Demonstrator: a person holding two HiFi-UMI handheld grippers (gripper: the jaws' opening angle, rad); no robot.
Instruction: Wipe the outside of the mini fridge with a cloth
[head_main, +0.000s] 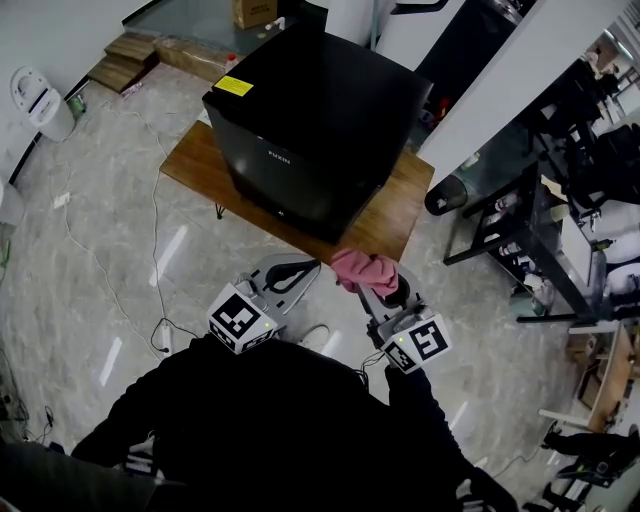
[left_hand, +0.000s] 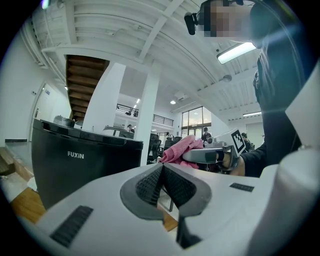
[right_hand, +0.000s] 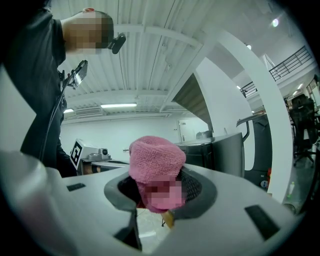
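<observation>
Head view — one fridge (head_main: 320, 110), one cloth (head_main: 362, 270)

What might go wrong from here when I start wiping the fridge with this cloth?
1. The pink cloth is a bunched wad in the right gripper, so a hard jaw might scrape the mini fridge.
2. The fridge stands close to the wooden table's near edge; firm pushing may shift it.
3. A white cable trails beside the table, a possible trip hazard when stepping round.
</observation>
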